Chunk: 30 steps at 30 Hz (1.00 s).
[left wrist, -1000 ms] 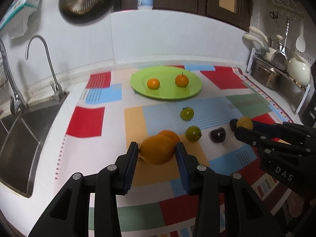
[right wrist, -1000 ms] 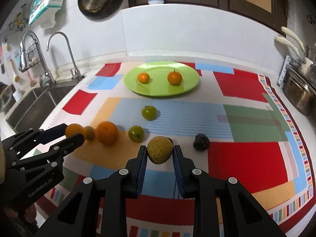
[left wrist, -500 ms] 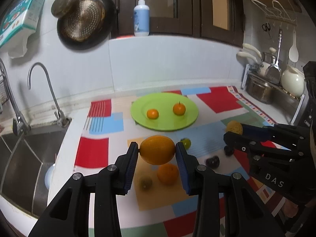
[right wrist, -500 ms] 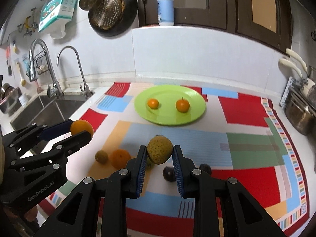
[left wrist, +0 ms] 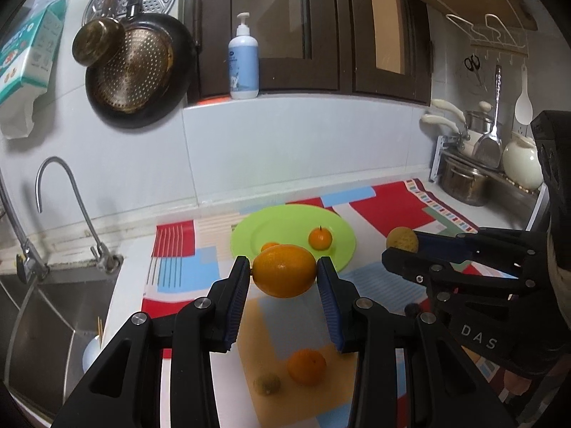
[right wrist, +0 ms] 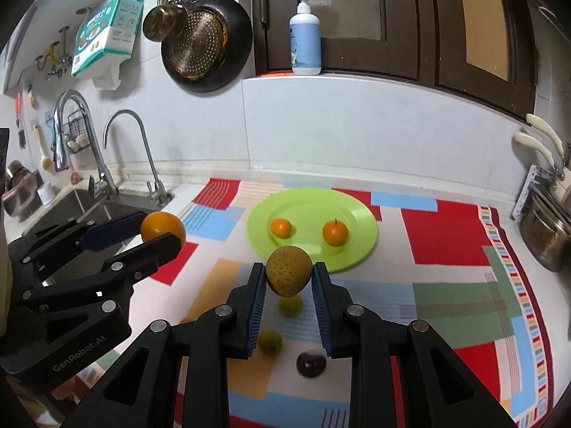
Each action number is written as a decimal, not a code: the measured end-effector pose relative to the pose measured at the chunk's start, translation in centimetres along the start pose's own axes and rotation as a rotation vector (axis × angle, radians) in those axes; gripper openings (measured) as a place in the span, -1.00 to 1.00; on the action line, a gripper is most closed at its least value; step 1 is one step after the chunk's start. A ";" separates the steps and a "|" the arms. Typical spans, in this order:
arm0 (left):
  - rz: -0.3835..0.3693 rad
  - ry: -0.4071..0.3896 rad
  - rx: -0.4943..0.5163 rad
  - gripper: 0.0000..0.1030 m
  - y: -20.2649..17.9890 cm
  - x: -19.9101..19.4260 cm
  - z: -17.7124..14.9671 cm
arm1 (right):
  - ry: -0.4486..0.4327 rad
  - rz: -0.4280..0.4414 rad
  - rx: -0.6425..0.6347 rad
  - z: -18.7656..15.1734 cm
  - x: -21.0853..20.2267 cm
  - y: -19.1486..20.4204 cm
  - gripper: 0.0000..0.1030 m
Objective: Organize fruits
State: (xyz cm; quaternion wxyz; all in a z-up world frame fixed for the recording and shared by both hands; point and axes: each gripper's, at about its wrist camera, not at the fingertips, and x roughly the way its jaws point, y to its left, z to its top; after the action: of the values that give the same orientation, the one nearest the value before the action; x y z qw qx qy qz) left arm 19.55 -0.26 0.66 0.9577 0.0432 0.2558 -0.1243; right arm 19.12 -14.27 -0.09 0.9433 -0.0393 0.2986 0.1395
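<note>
Kitchen counter w/ patchwork mat (right wrist: pixel 446 235): both grippers now higher than 1 s ago & nearer the green plate (right wrist: pixel 357 214), left gripper (left wrist: pixel 283 276) clamped on an orange (left wrist: pixel 283 275), right gripper (right wrist: pixel 288 276) clamped on a speckled pear (right wrist: pixel 287 269), other fruit left on mat below.

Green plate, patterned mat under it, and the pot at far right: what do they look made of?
Green plate: likely plastic or melamine, going by its uniform lime colour and soft satin sheen. Patterned mat: flat printed colour blocks lying smooth on the counter, probably vinyl or cloth; the weave is not resolvable. Pot: metal, likely stainless steel, with a grey reflective wall.
</note>
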 end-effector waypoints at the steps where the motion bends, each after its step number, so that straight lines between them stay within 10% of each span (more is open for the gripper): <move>1: -0.002 -0.005 0.000 -0.26 0.1 0.2 0.3 | -0.003 0.001 0.000 0.2 0.1 0.0 -0.47; 30: -0.062 0.035 0.029 -0.26 2.2 11.4 6.5 | 0.044 0.017 0.024 7.7 9.5 -4.3 -0.47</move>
State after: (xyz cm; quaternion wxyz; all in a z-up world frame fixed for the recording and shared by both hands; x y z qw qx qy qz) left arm 32.81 -1.54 0.63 0.9481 0.0515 0.2718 -0.1568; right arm 32.03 -14.94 0.70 0.9357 -0.0285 0.3212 0.1430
